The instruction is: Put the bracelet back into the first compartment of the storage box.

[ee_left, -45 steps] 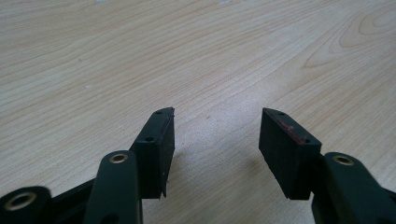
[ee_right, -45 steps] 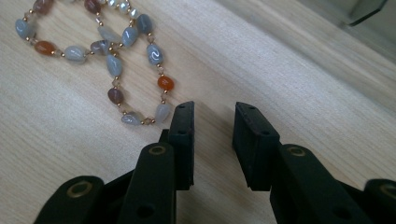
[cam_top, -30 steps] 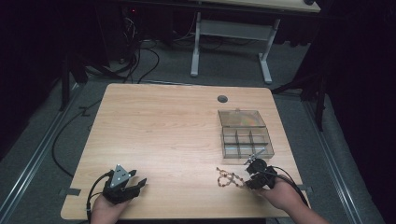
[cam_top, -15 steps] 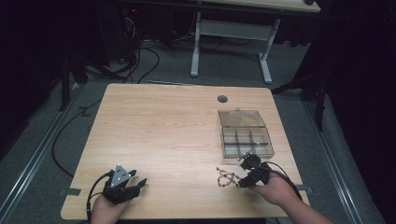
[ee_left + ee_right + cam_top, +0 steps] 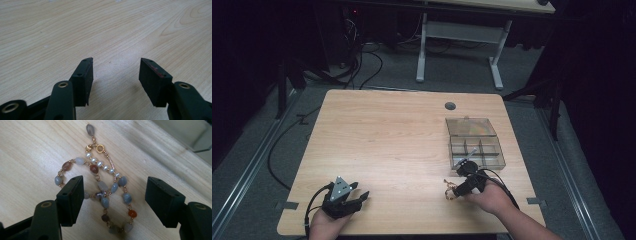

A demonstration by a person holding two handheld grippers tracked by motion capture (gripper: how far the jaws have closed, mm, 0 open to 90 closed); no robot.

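We've moved the right gripper (image 5: 113, 200) over the bracelet (image 5: 105, 192) w/ jaws spread, so grab's next imo; left gripper (image 5: 116, 80) idle, spread too.

The left gripper (image 5: 346, 196) sits low at the near left, held in the left hand (image 5: 326, 227), its fingers (image 5: 84, 77) spread wide apart. The right gripper (image 5: 462, 186) angles forward and leftward from the right hand (image 5: 491, 199), its fingers (image 5: 71, 197) parted wide too, forearm entering from the bottom right.
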